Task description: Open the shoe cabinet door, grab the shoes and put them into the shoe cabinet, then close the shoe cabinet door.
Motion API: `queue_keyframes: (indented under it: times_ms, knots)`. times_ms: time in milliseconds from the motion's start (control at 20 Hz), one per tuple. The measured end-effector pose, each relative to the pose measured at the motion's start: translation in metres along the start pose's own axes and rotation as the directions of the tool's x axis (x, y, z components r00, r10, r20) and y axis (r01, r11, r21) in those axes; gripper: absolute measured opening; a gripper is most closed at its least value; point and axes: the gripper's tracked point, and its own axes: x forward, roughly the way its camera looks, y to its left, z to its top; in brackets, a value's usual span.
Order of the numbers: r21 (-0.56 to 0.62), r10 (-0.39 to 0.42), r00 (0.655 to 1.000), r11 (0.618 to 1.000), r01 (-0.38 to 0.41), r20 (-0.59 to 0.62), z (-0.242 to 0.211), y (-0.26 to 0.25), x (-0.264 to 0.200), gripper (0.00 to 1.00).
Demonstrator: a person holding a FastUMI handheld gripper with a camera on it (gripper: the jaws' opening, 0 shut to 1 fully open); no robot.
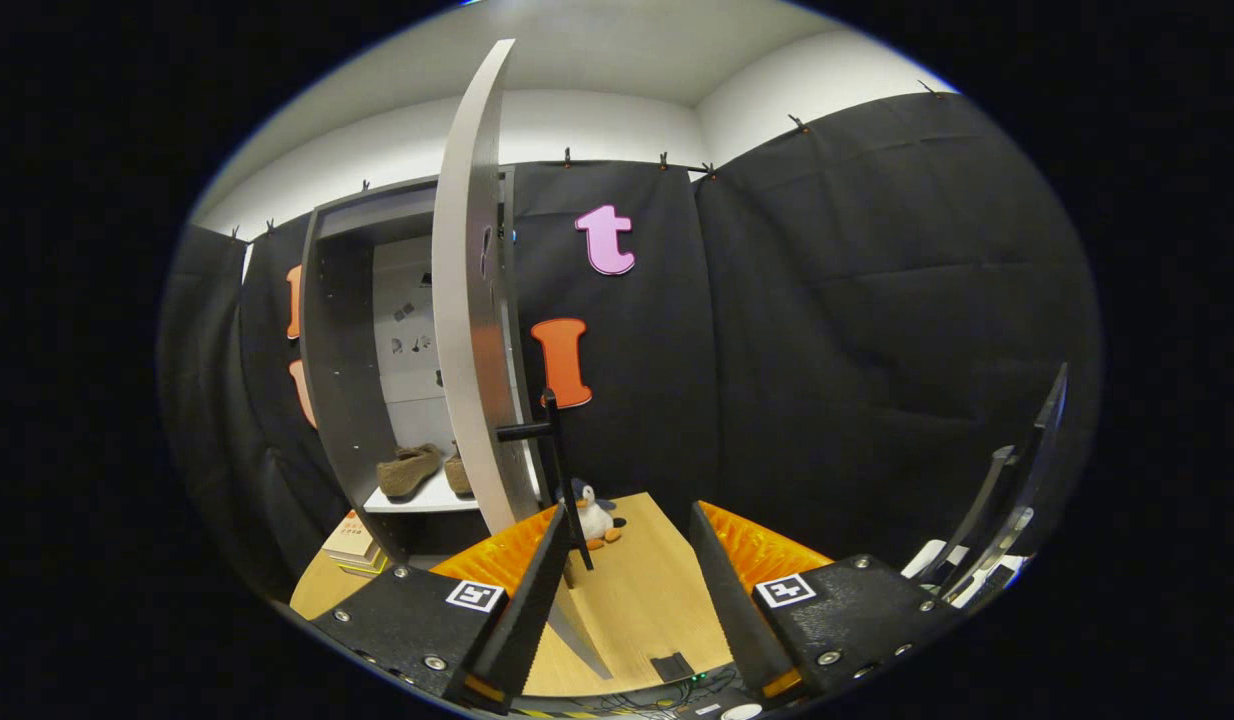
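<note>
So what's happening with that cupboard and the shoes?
A person is using a hand-held gripper to put shoes away. The cabinet door stands open, edge-on just ahead of the fingers, and the shoes already sit on a shelf inside. The gripper is open and holds nothing, close to the door's black handle. Closing the door looks like what's left. A toy penguin sits on the table.

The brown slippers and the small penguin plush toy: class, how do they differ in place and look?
The brown slippers sit on the white shelf inside the open grey cabinet; the black-and-white penguin plush toy stands outside on the wooden table, beyond the open claw. Both look soft.
</note>
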Motion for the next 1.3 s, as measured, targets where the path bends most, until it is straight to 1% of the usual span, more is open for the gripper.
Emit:
queue_keyframes:
  times_ms: [100,200,450,550,700,1050,1150,1200,1300]
  knots:
    - [0.025,0.036,0.999,0.999,-0.036,-0.002,0.000,0.010,0.013,0.77]
    - [0.014,0.031,1.000,0.999,-0.031,-0.005,-0.004,0.011,0.020,0.77]
    - [-0.022,0.058,0.998,0.998,-0.057,0.024,0.000,0.030,0.024,0.78]
    - [-0.023,0.098,0.995,0.995,-0.098,0.024,-0.002,0.043,0.020,0.77]
    - [-0.024,0.184,0.982,0.983,-0.184,0.032,-0.005,0.072,0.015,0.76]
    - [-0.024,0.358,0.933,0.934,-0.357,0.028,-0.013,0.139,0.014,0.77]
    - [-0.012,0.382,0.924,0.924,-0.382,0.021,-0.013,0.154,0.021,0.77]
    - [-0.011,0.388,0.921,0.922,-0.388,0.020,-0.014,0.137,0.011,0.77]
    - [-0.023,0.397,0.918,0.918,-0.396,0.019,-0.013,0.138,0.012,0.77]
